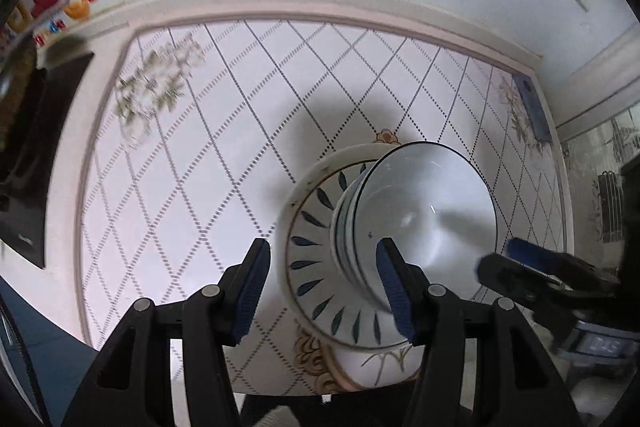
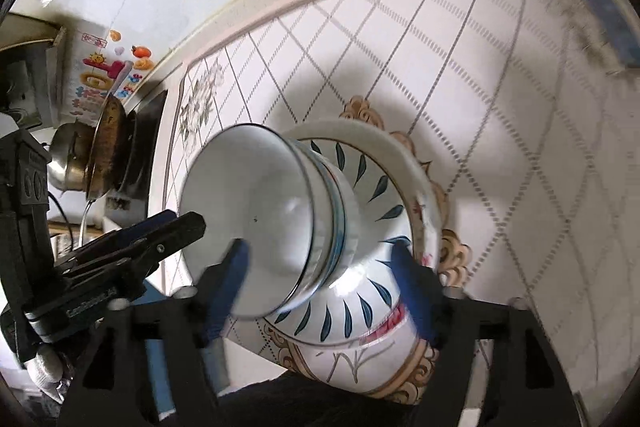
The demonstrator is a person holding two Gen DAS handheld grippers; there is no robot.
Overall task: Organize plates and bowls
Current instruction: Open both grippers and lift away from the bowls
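Bowls [image 1: 420,215] sit nested on stacked plates [image 1: 316,259] for compact storage, so my left hand-held gripper [image 1: 324,291] and right hand-held gripper [image 2: 320,283] both gape empty above them.

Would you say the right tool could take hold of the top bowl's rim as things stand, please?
Probably yes. The right tool is open and sits just above the top bowl, with one finger over its rim. The left tool is close by on the other side but does not block that edge.
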